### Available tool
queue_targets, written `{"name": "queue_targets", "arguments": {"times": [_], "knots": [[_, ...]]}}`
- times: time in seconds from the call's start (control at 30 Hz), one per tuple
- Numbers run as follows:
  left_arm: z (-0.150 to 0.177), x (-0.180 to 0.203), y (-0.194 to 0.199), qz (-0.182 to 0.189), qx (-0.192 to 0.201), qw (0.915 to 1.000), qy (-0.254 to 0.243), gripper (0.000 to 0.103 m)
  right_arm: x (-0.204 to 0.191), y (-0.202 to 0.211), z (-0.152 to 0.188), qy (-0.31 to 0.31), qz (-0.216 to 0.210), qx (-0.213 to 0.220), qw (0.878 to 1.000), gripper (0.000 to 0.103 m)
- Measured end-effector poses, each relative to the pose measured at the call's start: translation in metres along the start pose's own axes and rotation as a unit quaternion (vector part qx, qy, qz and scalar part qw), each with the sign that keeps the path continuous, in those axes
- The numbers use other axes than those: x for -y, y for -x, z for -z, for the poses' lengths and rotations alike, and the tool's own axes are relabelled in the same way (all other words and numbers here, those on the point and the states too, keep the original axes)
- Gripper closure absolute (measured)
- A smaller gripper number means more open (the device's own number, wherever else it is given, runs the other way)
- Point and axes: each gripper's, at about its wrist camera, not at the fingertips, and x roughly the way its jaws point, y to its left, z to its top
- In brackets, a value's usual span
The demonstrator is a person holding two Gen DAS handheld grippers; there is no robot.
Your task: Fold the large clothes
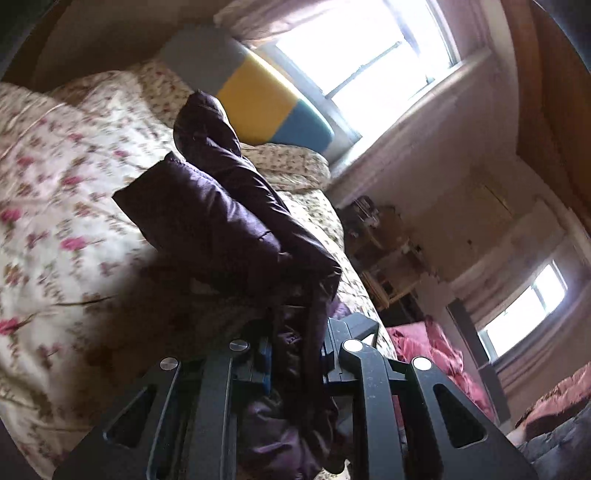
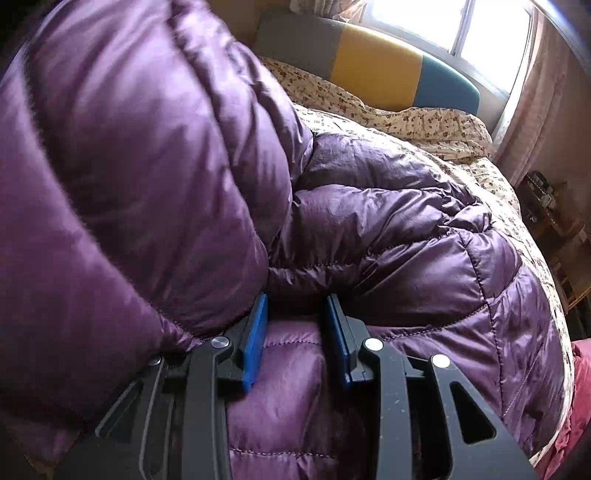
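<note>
The left gripper (image 1: pixel 297 354) pinches the purple down jacket (image 2: pixel 388 229) above the floral quilt (image 1: pixel 55 221); the right gripper (image 2: pixel 297 332) hovers parted, empty; it should clamp the hem before folding.

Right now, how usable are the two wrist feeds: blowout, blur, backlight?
Left wrist view: window blown out white, purple jacket backlit and nearly black, floral bedding motion-blurred. Right wrist view: jacket well lit and sharp at centre, its near fold smeared at left, window clipped. Both show fisheye bending.
</note>
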Motion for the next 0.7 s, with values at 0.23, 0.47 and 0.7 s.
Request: {"name": "queue_targets", "arguments": {"times": [0.23, 0.47, 0.7], "knots": [[-0.009, 0.035, -0.029, -0.002, -0.015, 0.9995, -0.027, 0.086, 0.031, 0.036, -0.008, -0.009, -0.019, 0.013, 1.000, 0.052], [-0.012, 0.063, -0.066, -0.011, -0.042, 0.9978, -0.051, 0.086, 0.095, 0.074, 0.000, -0.049, 0.030, 0.021, 0.998, 0.041], [-0.011, 0.094, -0.120, -0.039, -0.075, 0.9931, -0.082, 0.086, 0.177, 0.087, 0.020, -0.105, 0.120, -0.004, 0.987, 0.034]]}}
